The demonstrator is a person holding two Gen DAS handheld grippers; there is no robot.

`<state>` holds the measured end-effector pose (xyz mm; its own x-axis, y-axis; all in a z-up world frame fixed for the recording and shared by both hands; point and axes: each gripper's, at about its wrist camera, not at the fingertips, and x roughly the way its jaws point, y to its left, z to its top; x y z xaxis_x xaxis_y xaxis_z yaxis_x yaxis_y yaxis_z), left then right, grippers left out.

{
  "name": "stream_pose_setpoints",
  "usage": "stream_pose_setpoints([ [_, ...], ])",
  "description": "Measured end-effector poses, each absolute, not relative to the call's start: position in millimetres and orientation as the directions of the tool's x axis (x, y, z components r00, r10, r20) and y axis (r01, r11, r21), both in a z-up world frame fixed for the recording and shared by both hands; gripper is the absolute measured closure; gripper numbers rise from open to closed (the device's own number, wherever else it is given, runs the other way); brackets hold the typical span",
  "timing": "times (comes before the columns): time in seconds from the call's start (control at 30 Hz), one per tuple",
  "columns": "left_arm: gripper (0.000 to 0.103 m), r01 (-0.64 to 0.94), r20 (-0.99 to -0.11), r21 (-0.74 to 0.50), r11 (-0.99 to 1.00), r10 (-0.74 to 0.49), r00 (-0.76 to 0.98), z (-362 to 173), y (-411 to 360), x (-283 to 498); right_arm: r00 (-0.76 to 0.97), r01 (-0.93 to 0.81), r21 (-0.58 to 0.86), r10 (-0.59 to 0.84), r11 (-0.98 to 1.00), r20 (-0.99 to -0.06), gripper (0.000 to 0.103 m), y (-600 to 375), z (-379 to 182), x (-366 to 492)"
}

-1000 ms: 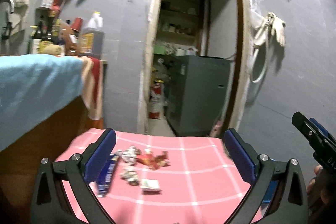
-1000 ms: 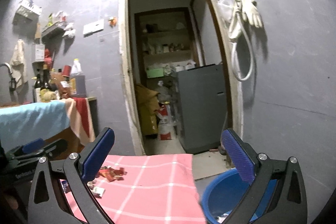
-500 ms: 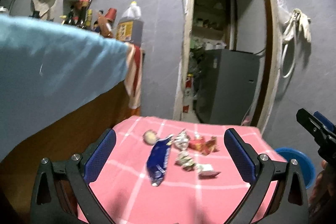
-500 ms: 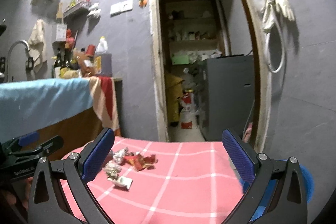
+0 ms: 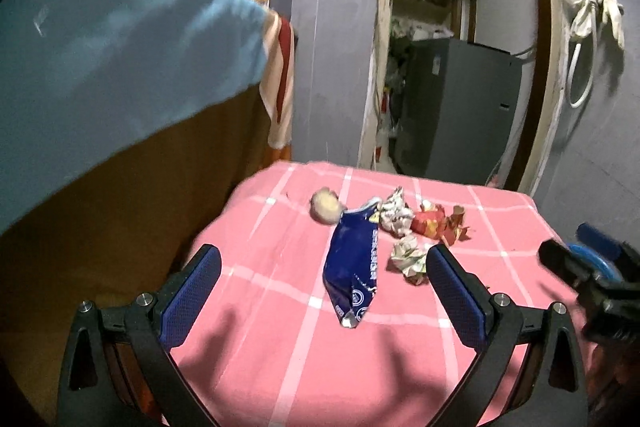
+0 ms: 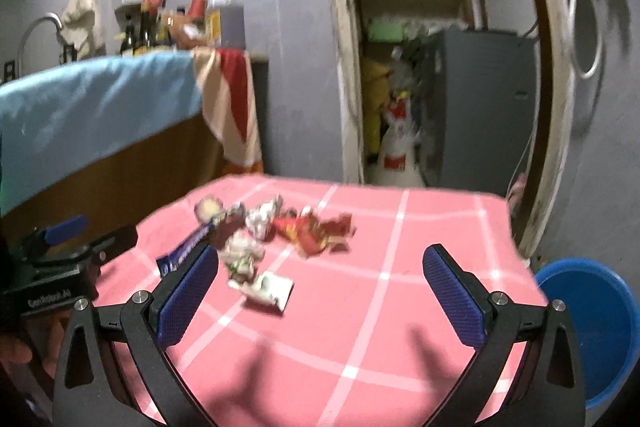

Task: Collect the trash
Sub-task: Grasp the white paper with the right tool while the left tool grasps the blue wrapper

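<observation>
A pile of trash lies on the pink checked tablecloth (image 5: 280,307): a blue snack wrapper (image 5: 354,267), a round beige lump (image 5: 326,205), crumpled paper balls (image 5: 408,257), red wrappers (image 5: 438,223). The right wrist view shows the red wrappers (image 6: 316,231), a white wrapper (image 6: 268,289) and the blue wrapper (image 6: 188,249). My left gripper (image 5: 322,301) is open and empty, just short of the blue wrapper. My right gripper (image 6: 320,295) is open and empty above the table, right of the pile.
A blue basin (image 6: 592,327) stands on the floor at the table's right edge. A counter with a light blue cloth (image 5: 100,67) and bottles is to the left. An open doorway (image 6: 420,67) with a grey cabinet lies beyond the table.
Both grippers have tilted down and moved closer to the table; the trash pile now appears larger and nearer. Both stay open.
</observation>
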<state>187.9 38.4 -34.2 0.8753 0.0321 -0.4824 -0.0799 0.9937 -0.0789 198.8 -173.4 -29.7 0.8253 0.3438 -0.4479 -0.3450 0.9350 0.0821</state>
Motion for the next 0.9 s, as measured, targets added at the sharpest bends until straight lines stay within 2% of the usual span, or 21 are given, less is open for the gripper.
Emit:
stream_pose_setpoints([
  [0.07, 0.008, -0.068, -0.504, -0.098, 0.993, 0.009, 0.864, -37.7, 40.8, 192.9, 0.801, -0.358, 0.096, 0.359, 0.929, -0.48, 0.004, -169.2, -35.7, 205.4],
  [0.13, 0.021, -0.055, -0.526, -0.109, 0.993, -0.011, 0.85, -40.8, 41.8, 198.1, 0.772, -0.369, 0.102, 0.366, 0.924, -0.519, 0.008, -164.1, -42.0, 212.5],
  [0.23, 0.039, -0.025, -0.575, -0.131, 0.991, -0.056, 0.816, -47.9, 42.6, 209.2, 0.728, -0.386, 0.112, 0.377, 0.915, -0.573, 0.02, -156.2, -49.6, 221.7],
  [0.33, 0.049, -0.004, -0.607, -0.162, 0.987, -0.097, 0.789, -52.2, 43.8, 218.3, 0.677, -0.397, 0.13, 0.386, 0.909, -0.626, 0.023, -148.6, -58.3, 232.8],
  [0.63, 0.065, 0.027, -0.669, -0.247, 0.968, -0.191, 0.718, -64.0, 48.1, 243.1, 0.553, -0.413, 0.188, 0.409, 0.891, -0.726, 0.031, -130.6, -80.0, 255.7],
  [0.8, 0.066, 0.037, -0.675, -0.253, 0.967, -0.204, 0.709, -64.2, 47.4, 248.2, 0.544, -0.417, 0.177, 0.4, 0.892, -0.738, 0.037, -124.2, -81.7, 261.7],
  [0.9, 0.066, 0.037, -0.674, -0.262, 0.964, -0.211, 0.708, -63.6, 48.9, 249.0, 0.539, -0.424, 0.171, 0.399, 0.889, -0.742, 0.046, -121.4, -81.7, 263.6],
])
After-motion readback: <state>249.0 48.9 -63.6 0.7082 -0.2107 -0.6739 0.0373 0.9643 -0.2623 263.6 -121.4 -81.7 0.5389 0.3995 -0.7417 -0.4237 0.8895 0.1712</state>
